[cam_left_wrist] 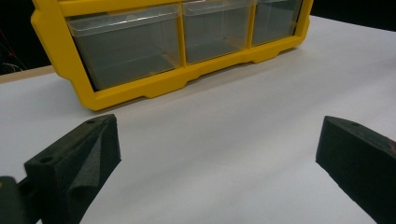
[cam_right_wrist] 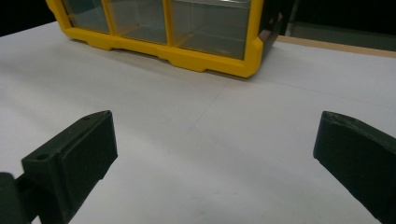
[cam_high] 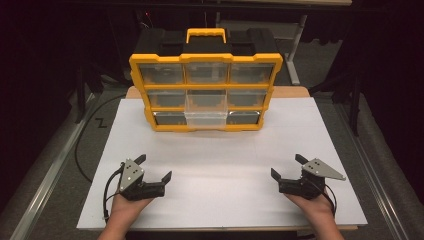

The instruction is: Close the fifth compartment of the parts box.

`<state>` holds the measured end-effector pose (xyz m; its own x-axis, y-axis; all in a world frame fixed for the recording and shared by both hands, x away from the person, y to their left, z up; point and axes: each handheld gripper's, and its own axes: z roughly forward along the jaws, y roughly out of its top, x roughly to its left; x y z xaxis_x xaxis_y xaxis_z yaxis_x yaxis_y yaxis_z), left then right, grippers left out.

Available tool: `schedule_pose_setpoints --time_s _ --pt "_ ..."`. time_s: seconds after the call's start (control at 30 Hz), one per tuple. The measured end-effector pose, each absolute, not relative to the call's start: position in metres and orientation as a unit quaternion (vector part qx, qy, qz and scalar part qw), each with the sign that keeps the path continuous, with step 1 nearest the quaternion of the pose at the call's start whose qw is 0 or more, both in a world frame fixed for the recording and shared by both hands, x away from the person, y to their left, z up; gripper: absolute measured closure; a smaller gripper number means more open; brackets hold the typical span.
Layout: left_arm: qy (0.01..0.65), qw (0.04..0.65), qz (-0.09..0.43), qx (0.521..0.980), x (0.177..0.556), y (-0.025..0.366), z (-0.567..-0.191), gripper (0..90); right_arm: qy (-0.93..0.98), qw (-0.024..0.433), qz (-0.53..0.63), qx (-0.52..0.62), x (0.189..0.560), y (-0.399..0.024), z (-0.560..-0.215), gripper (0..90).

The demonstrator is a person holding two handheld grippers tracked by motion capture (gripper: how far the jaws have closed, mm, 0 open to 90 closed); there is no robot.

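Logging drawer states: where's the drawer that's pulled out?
In the high view, the pulled-out drawer is the bottom-row middle one of the yellow organizer, which stands at the table's far edge, between two closed drawers.

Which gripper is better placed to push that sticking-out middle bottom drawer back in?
Neither clearly: the drawer sits centred between the left gripper and right gripper, both open and about equally far back.

Yellow drawer organiser [cam_high: 205, 90] on white table [cam_high: 220, 170]
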<state>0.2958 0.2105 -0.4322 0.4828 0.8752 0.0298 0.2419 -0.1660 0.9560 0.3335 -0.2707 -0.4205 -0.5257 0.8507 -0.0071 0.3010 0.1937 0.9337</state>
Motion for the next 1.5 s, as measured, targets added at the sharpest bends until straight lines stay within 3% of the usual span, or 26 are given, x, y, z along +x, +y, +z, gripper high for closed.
schedule_pose_setpoints --time_s 1.5 --pt "0.420 0.513 0.297 0.687 0.297 0.220 -0.433 0.6 0.713 0.292 0.483 0.416 0.336 -0.283 -0.428 1.1"
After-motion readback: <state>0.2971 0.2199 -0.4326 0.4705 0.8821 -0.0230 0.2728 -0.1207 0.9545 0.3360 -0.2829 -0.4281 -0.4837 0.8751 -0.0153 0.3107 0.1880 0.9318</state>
